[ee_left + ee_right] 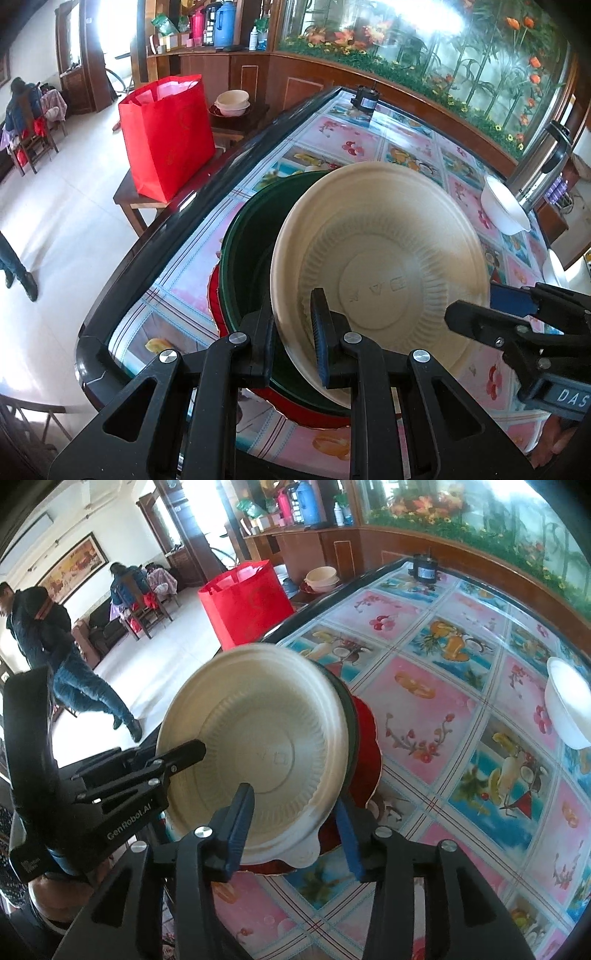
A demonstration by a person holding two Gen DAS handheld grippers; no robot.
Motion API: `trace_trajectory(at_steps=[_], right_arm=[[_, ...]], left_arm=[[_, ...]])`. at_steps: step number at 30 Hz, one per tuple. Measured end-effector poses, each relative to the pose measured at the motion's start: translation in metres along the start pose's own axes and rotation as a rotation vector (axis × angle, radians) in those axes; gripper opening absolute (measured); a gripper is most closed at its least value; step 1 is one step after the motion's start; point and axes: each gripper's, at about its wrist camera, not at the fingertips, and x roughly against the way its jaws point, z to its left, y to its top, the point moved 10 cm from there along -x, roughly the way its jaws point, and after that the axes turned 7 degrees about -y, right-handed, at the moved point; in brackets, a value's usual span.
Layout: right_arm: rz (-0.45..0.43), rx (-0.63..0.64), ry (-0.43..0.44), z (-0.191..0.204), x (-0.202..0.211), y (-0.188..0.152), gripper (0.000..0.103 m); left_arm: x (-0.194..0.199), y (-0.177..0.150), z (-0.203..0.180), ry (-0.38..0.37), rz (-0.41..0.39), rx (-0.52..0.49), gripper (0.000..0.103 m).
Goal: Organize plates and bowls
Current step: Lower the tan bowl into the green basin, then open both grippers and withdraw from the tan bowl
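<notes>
A cream paper bowl leans tilted inside a dark green bowl, which rests on a red plate on the table. My left gripper is shut on the cream bowl's near rim, one finger inside and one outside. My right gripper hovers open at the bowl's right side. In the right wrist view the cream bowl has its rim and tab between the blue pads of the right gripper, and the pads stand apart from it. The left gripper grips the bowl's left rim. The green bowl and red plate show behind.
The table has a glossy fruit-print cover. A white bowl stands at the right by a metal flask. A small black object sits at the far end. A red bag and stacked bowls are on side tables. A person stands at the left.
</notes>
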Motion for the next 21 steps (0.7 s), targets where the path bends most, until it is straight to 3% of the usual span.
trace_trajectory(at_steps=[13,19,21], right_arm=[[-0.014,-0.027,-0.012,-0.004,-0.005,0.0,0.052],[-0.039,-0.044,-0.015,-0.01,0.004,-0.002,0.061],[-0.044,-0.055,-0.015,-0.014,0.007,-0.004,0.064]], left_arm=[[-0.006,0.005,0.001,0.064,-0.029,-0.027,0.017],[-0.008,0.01,0.001,0.111,-0.061,-0.059,0.018],[-0.006,0.014,0.004,0.136,-0.082,-0.067,0.022]])
